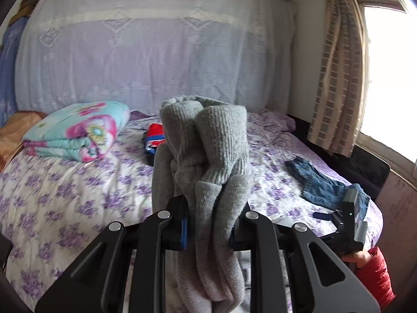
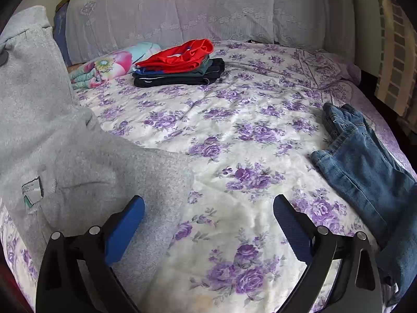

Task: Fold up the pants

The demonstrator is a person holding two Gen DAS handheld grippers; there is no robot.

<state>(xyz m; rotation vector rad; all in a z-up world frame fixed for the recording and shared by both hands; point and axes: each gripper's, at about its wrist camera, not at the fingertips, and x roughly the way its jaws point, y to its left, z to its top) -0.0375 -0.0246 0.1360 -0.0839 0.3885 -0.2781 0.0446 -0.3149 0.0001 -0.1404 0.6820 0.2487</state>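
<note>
Grey pants lie left, jeans right, on bedspread.

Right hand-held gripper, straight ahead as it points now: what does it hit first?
Likely the floral bedspread. The open right hand-held gripper holds nothing; the grey pants lie off to its left and the jeans to its right. Depth is uncertain.

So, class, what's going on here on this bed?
A person is folding clothes with a handheld tool in each hand. The left tool is shut on bunched grey pants, lifted off the floral bedspread. The right tool is open, low over the bed beside the grey fabric. Blue jeans lie unfolded to the right; a folded stack sits farther back.
</note>
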